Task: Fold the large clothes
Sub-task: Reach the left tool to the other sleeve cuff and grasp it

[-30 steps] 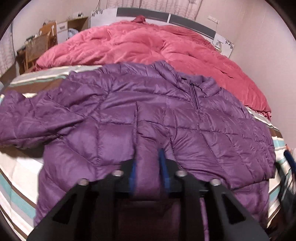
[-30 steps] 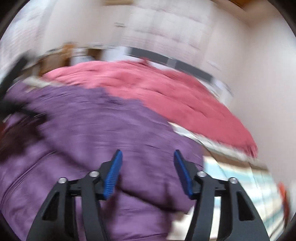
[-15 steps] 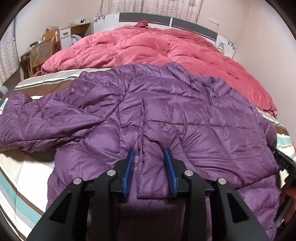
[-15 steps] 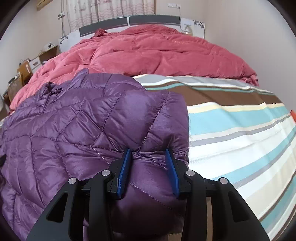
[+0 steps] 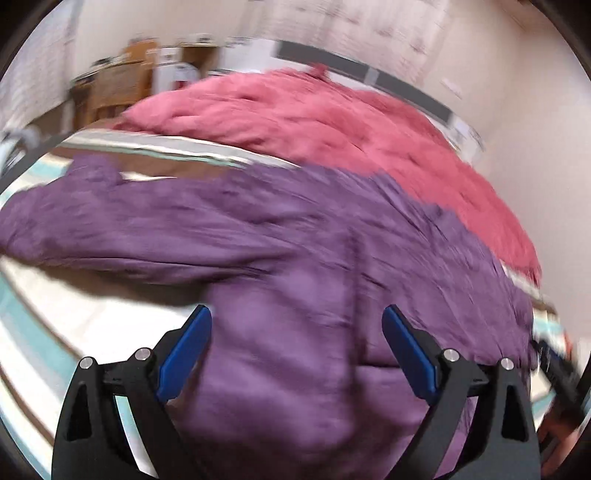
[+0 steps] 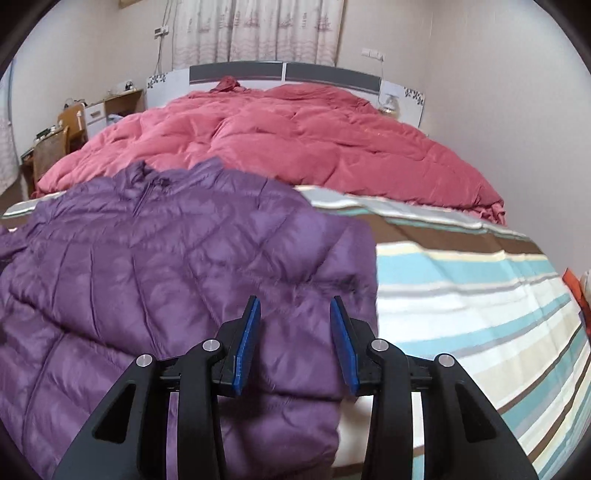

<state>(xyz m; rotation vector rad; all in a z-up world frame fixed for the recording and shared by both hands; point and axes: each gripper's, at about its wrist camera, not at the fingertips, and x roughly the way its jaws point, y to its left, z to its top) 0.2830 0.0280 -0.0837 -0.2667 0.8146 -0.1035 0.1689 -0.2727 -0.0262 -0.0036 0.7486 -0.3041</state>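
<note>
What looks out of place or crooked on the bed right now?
The purple jacket lies uneven: one sleeve sprawls sideways over the striped sheet, not folded in. The left-wrist view is blurred.

A home bedroom: a wide bed with a striped sheet (image 6: pixel 461 291) and red duvet (image 6: pixel 295 136), a grey-banded headboard (image 6: pixel 284 74), curtains (image 6: pixel 258 29) behind, and wooden furniture (image 6: pixel 74 125) (cluttered) alongside.
</note>
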